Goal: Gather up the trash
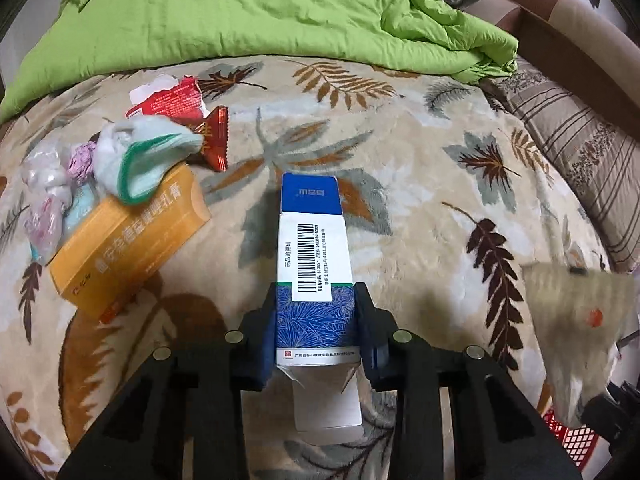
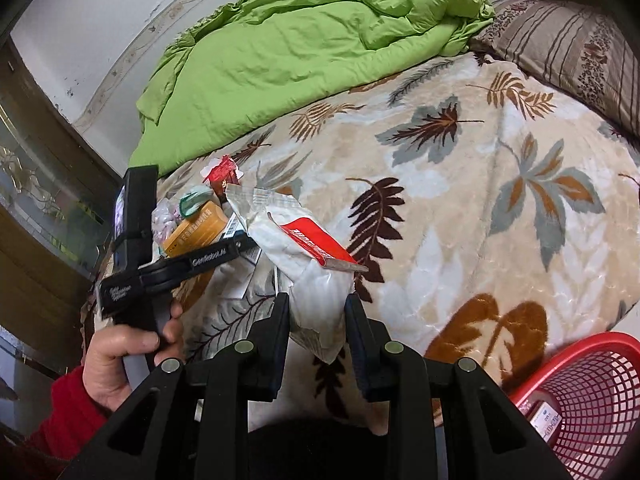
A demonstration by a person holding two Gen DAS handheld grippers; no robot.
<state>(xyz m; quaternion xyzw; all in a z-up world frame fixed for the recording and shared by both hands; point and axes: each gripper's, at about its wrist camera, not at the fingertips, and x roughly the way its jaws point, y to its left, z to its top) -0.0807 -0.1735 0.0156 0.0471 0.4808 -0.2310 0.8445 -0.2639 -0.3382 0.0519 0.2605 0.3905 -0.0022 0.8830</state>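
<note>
My left gripper (image 1: 316, 296) is shut on a blue and white medicine box (image 1: 314, 248), which lies lengthwise between the fingers on the leaf-print blanket (image 1: 420, 184). To its left lie an orange box (image 1: 128, 240), a mint-green cloth (image 1: 140, 160), red wrappers (image 1: 176, 100) and crumpled tissues (image 1: 44, 184). My right gripper (image 2: 318, 304) is shut on a white plastic bag with a red label (image 2: 304, 248), held above the blanket. That bag shows blurred at the right edge of the left wrist view (image 1: 576, 328). The left gripper tool, held by a hand (image 2: 120, 352), sits at the left of the right wrist view.
A red mesh basket (image 2: 592, 392) stands off the bed's edge at lower right, with something dark inside. A green quilt (image 1: 260, 8) is bunched along the far side. A striped pillow (image 2: 568, 44) lies at the right. A wall and a glass door are at the left.
</note>
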